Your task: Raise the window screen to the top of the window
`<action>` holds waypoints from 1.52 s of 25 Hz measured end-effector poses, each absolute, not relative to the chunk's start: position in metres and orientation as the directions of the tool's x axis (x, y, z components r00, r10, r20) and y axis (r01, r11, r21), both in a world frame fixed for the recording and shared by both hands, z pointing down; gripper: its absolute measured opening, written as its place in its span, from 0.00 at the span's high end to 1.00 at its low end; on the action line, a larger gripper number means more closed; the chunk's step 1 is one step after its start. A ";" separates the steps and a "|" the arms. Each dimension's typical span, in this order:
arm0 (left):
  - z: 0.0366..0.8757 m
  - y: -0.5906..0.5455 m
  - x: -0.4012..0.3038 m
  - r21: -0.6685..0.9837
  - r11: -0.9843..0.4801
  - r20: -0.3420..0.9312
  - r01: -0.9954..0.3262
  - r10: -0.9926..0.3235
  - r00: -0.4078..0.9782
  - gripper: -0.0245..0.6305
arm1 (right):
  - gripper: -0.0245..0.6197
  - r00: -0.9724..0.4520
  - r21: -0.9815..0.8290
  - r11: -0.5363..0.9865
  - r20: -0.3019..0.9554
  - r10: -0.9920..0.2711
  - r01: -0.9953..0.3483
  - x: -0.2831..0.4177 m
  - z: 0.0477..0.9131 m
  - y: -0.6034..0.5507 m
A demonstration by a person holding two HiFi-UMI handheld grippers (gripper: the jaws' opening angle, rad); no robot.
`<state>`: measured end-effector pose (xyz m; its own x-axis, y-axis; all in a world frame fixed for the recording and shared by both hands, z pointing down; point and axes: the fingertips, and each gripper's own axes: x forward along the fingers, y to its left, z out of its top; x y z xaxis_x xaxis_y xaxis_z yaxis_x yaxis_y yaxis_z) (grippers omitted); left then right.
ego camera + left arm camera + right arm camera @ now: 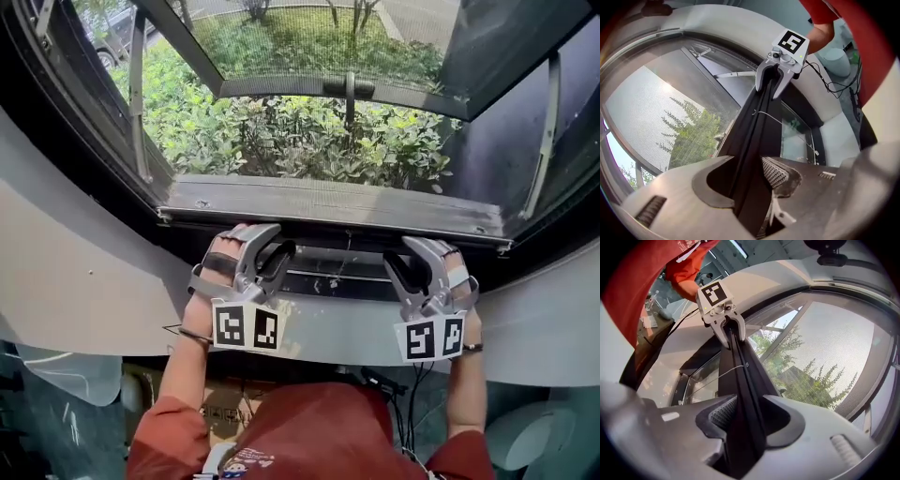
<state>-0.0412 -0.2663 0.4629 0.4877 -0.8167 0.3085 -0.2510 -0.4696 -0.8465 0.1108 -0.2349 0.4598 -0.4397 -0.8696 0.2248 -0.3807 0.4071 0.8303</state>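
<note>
The window screen's dark bottom bar (337,258) runs level just under the grey outer sill (328,202). My left gripper (279,240) straddles the bar's left part and my right gripper (401,251) its right part. In the left gripper view the bar (754,117) passes between the jaws (749,173), and the ribbed pad (774,171) sits beside it. In the right gripper view the bar (745,376) likewise lies between the jaws (750,416), with a dark gap on one side. Both grippers look open around the bar. Mesh (834,352) spreads beyond it.
Green shrubs (300,136) show through the opening. An out-swung window sash (347,89) on metal stays (544,141) hangs outside. The white curved wall (84,272) frames the window. A thin pull cord (771,117) crosses the bar. Cables (408,394) hang near the person's red sleeve.
</note>
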 end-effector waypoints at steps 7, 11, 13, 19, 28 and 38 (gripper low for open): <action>0.457 -0.261 -0.042 -0.849 -0.468 0.297 -0.246 -0.806 0.512 0.71 | 0.72 -0.437 0.848 0.397 0.227 -0.870 -0.351 0.111 0.453 -0.230; 0.434 -0.258 -0.042 -0.856 -0.442 0.257 -0.267 -0.813 0.522 0.71 | 0.72 -0.437 0.855 0.371 0.195 -0.878 -0.362 0.111 0.432 -0.228; 0.427 -0.259 -0.043 -0.864 -0.429 0.249 -0.263 -0.819 0.518 0.71 | 0.72 -0.436 0.861 0.364 0.191 -0.879 -0.356 0.110 0.424 -0.228; 0.407 -0.261 -0.043 -0.890 -0.372 0.198 -0.265 -0.837 0.510 0.73 | 0.78 -0.425 0.882 0.303 0.132 -0.895 -0.362 0.112 0.401 -0.230; 0.371 -0.265 -0.045 -0.916 -0.264 0.084 -0.303 -0.863 0.497 0.83 | 0.85 -0.420 0.903 0.230 0.061 -0.906 -0.364 0.114 0.370 -0.233; 0.324 -0.267 -0.045 -0.932 -0.157 -0.026 -0.326 -0.868 0.495 0.83 | 0.85 -0.420 0.933 0.127 -0.029 -0.907 -0.338 0.114 0.324 -0.234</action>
